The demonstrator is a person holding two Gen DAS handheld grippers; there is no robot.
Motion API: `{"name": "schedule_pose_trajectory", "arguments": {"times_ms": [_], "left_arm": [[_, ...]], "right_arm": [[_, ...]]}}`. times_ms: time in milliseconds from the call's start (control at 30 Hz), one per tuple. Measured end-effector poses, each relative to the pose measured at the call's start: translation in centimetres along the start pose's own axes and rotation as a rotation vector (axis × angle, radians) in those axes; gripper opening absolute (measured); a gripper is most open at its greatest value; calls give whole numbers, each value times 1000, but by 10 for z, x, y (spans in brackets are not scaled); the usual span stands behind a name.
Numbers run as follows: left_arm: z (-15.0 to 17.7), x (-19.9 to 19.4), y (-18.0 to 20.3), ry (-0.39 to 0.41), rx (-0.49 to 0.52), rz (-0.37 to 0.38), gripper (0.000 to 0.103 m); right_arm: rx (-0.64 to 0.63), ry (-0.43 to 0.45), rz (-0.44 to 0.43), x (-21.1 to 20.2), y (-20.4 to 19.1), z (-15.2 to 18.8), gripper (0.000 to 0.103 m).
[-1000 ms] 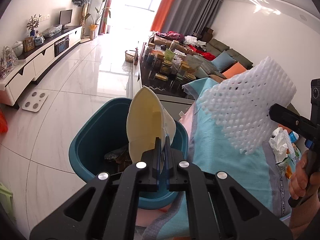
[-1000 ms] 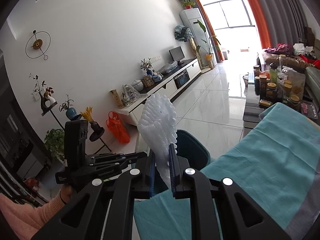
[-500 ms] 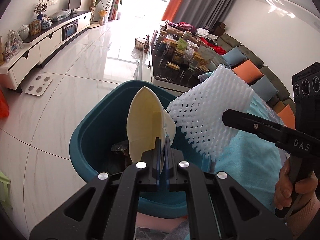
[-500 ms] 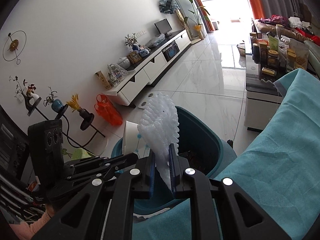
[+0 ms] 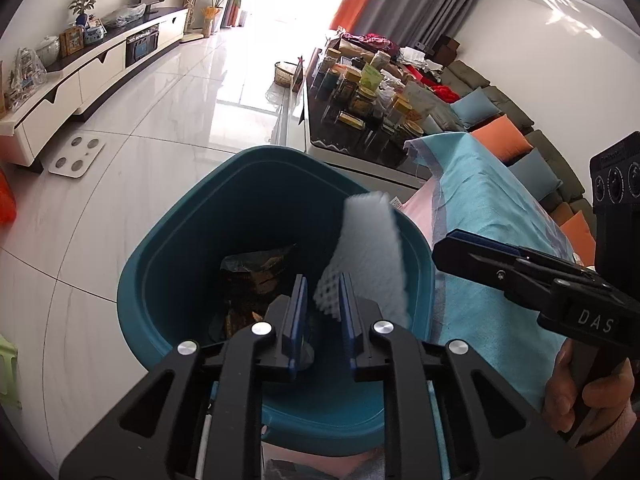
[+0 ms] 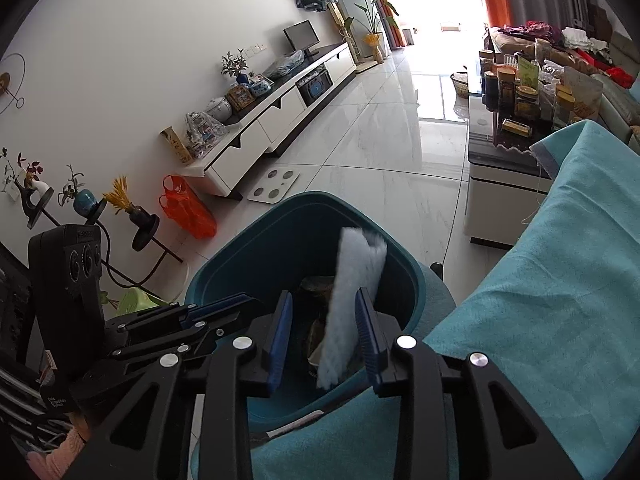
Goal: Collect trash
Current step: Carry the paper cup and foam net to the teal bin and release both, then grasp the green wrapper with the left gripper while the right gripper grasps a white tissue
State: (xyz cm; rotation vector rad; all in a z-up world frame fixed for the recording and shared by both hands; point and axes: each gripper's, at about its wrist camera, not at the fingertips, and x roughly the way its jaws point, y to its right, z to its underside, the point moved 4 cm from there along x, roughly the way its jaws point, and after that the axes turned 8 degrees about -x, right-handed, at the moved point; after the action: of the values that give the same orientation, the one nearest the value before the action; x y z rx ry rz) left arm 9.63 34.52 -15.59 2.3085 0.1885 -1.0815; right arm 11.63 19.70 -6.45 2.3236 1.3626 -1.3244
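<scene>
Item: white foam net (image 6: 354, 300), blurred, loose between the parted jaws of the right hand-held gripper (image 6: 323, 338) after they opened; left hand-held gripper (image 5: 320, 312) narrowly parted, empty. Risk: net catches the teal bin (image 5: 168, 248) rim at 2 o'clock and tips onto the floor.

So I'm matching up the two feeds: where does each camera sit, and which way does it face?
Left wrist: on the left gripper, angled down into the teal bin; shows the right gripper and the right hand.
Right wrist: on the right gripper, angled down at the bin; shows the left gripper.
Both share the bin and the white foam net.
</scene>
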Motion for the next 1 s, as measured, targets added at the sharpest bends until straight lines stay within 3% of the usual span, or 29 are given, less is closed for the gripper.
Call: {"name": "schedule_pose_trajectory", "arguments": {"times_ms": [300, 533, 733, 1000], "left_arm": [[4, -32, 23, 77, 47, 46, 30], [19, -63, 88, 139, 189, 180, 49], [52, -63, 168, 86, 342, 348, 55], [112, -40, 260, -69, 486, 519, 56]], "right_arm": [[-8, 54, -21, -35, 5, 12, 33], [-66, 168, 9, -111, 11, 39, 42], [-31, 271, 90, -184, 39, 77, 45], [102, 369, 280, -261, 91, 129, 46]]}}
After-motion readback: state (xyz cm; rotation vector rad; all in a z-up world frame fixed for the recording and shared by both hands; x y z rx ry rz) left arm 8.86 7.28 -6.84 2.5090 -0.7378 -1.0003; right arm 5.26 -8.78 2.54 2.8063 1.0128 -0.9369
